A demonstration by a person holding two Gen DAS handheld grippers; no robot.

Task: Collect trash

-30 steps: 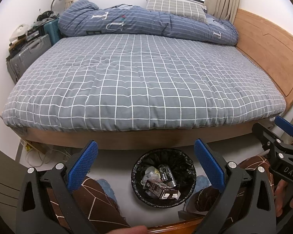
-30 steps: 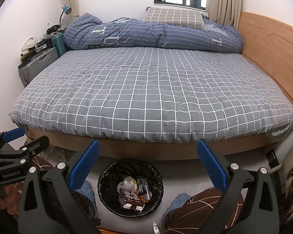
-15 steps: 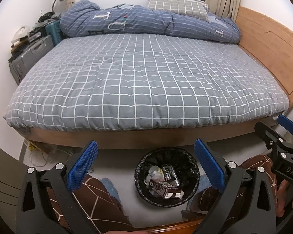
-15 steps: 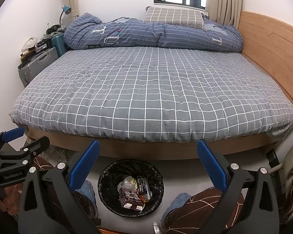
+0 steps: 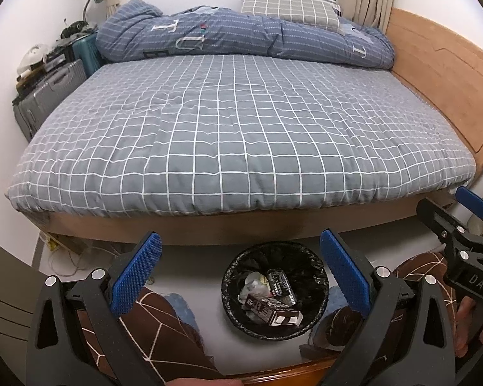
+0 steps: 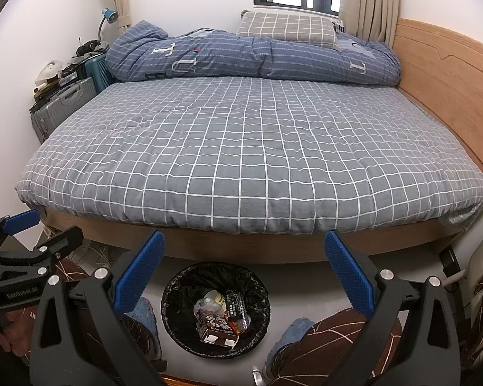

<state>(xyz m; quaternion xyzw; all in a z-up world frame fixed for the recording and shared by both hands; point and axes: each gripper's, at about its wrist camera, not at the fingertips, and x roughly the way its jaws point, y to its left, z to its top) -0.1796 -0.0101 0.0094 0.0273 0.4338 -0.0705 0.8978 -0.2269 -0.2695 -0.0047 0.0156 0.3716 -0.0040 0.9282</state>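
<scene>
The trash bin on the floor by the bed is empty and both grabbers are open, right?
Not quite. The trash bin is not empty: the right wrist view shows a brown carton, a dark packet and crumpled wrappers inside. It does sit on the floor by the bed, and the left gripper and right gripper are open.

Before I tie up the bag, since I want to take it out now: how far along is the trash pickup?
Looks nearly done. The bin on the floor already holds a brown carton, a wrapper and crumpled plastic. Nothing is in hand: the left gripper and right gripper both hang open and empty. No loose trash shows on the bed; the floor is only partly visible.
</scene>
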